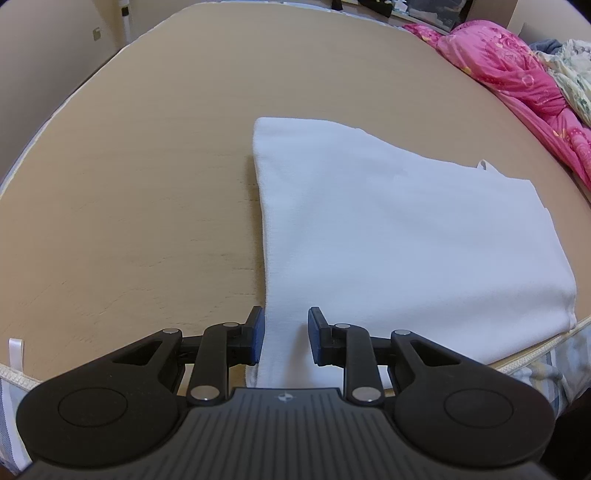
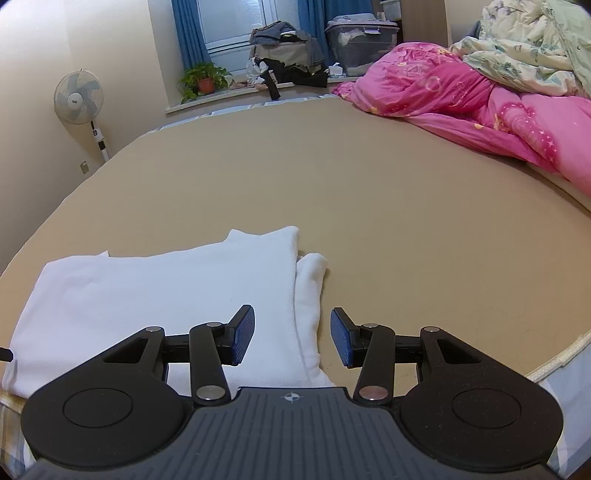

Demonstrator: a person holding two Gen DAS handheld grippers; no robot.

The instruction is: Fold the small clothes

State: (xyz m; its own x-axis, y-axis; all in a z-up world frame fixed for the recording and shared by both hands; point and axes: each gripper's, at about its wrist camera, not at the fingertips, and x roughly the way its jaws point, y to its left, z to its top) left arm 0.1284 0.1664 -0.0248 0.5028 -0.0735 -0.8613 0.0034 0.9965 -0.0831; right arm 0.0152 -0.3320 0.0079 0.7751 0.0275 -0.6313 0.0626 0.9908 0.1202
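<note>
Lying folded on tan bed [image 1: 147, 184], white cloth [image 1: 388, 229] seen at 1 o'clock from left gripper [image 1: 286, 336]; jaws apart over cloth edge, unclamped; right gripper [image 2: 291, 339] jaws apart, nothing gripped.

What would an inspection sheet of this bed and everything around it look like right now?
Surface: tan mattress, bare apart from the items below.
Job's things: white garment, folded flat near the front edge of the mattress.
Clutter: pink quilt and floral quilt bunched at the far right.
Grippers: left gripper straddles the garment's left edge, pads apart and not pressing on the cloth; right gripper is open over its right edge, holding nothing.
Cables: nothing seen.
Surroundings: standing fan, potted plant, pile of clothes and storage box by the window with blue curtains.
</note>
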